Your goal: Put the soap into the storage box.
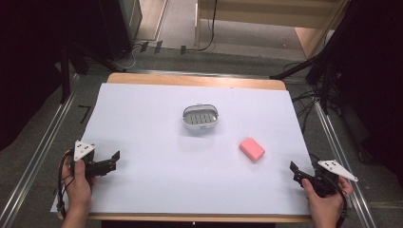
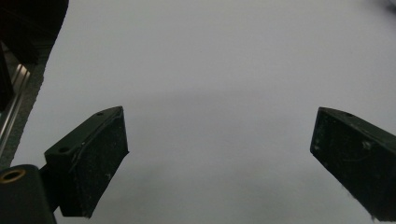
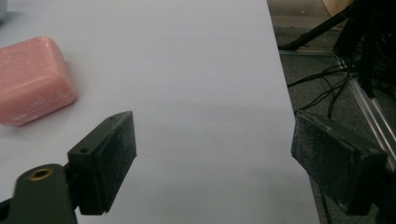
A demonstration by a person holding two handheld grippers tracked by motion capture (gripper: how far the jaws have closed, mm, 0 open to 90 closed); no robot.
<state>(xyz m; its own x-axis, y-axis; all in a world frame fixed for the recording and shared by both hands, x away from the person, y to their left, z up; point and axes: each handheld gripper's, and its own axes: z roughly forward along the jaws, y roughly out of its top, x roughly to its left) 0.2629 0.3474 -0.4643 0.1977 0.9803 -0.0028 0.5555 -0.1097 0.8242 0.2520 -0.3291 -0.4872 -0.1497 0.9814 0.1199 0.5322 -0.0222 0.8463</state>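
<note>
No readable text, label, brand or number appears on anything in the three views. The one sign-like mark is a dark marking shaped like a "7" (image 1: pixel 84 113) on the grey floor just left of the tabletop (image 1: pixel 142 118) in the high view; whether it is meant as a digit cannot be told.

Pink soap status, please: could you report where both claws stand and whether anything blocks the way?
Left claw open, empty. Right claw open, empty, short of the pink soap. Soap flat on the white sheet, apart from the soap dish. Path clear.
</note>
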